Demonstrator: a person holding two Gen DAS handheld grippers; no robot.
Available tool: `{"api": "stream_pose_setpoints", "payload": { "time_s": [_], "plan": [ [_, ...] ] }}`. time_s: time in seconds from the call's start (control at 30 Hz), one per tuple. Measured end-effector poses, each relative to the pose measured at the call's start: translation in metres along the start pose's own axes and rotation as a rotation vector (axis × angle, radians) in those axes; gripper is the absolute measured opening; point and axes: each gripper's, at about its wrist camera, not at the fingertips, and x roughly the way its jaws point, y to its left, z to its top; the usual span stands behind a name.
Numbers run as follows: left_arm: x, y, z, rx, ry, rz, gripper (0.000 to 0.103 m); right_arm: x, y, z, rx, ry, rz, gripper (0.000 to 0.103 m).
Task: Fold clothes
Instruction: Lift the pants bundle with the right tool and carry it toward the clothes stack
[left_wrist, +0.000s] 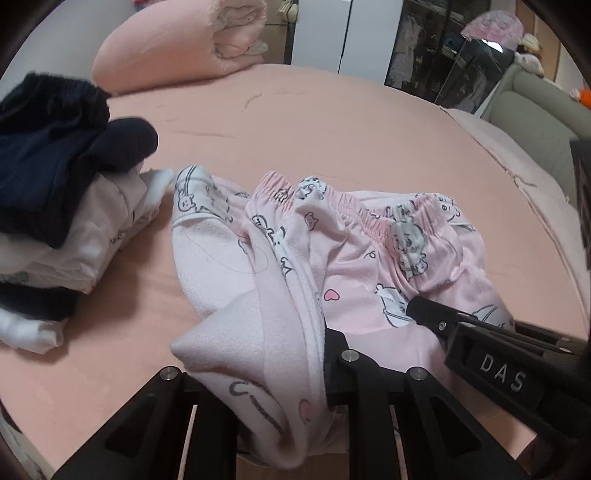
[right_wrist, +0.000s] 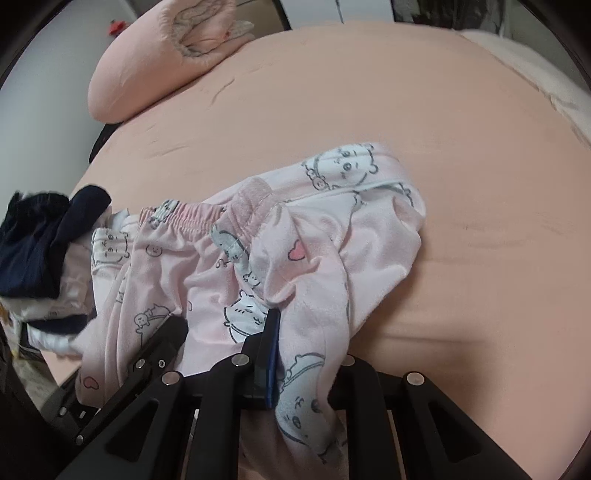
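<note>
Pink pajama pants (left_wrist: 369, 258) with cartoon bears and hearts lie bunched on the pink bed sheet (left_wrist: 314, 122). My left gripper (left_wrist: 291, 369) is shut on a fold of the pants near their bottom edge. My right gripper (right_wrist: 295, 354) is shut on another fold of the same pants (right_wrist: 258, 258). The right gripper's finger (left_wrist: 436, 317) shows at the lower right of the left wrist view. The left gripper's finger (right_wrist: 162, 343) shows at the lower left of the right wrist view. The elastic waistband (right_wrist: 184, 214) faces away from me.
A stack of folded clothes (left_wrist: 55, 221), dark navy on top and white below, sits at the left, also in the right wrist view (right_wrist: 48, 251). A rolled pink duvet (left_wrist: 173, 48) lies at the far end of the bed. A wardrobe and sofa (left_wrist: 535, 107) stand beyond.
</note>
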Motion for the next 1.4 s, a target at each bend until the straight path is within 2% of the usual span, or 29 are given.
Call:
{"api": "stream_pose_setpoints", "payload": {
  "time_s": [0.13,0.27,0.5,0.8,1.07,1.4],
  "plan": [
    [-0.004,-0.005,0.0,0.032,-0.019,0.03,0.015,-0.007,0.011,-0.003,-0.101,-0.025,-0.058,0.012],
    [-0.013,-0.003,0.002,0.034,-0.042,0.036,0.014,-0.018,0.013,-0.003,-0.116,-0.048,-0.046,0.012],
    [-0.046,-0.011,0.016,0.102,-0.121,0.072,0.014,-0.051,0.028,0.0,-0.156,-0.121,-0.03,0.012],
    [-0.094,-0.008,0.033,0.097,-0.21,0.07,0.014,-0.105,0.047,0.014,-0.203,-0.215,-0.033,0.011],
    [-0.125,-0.001,0.058,0.085,-0.255,0.067,0.014,-0.144,0.068,0.015,-0.219,-0.278,-0.014,0.011],
    [-0.155,0.025,0.065,0.086,-0.287,0.091,0.014,-0.145,0.112,0.035,-0.193,-0.32,0.045,0.011]
  ]
}}
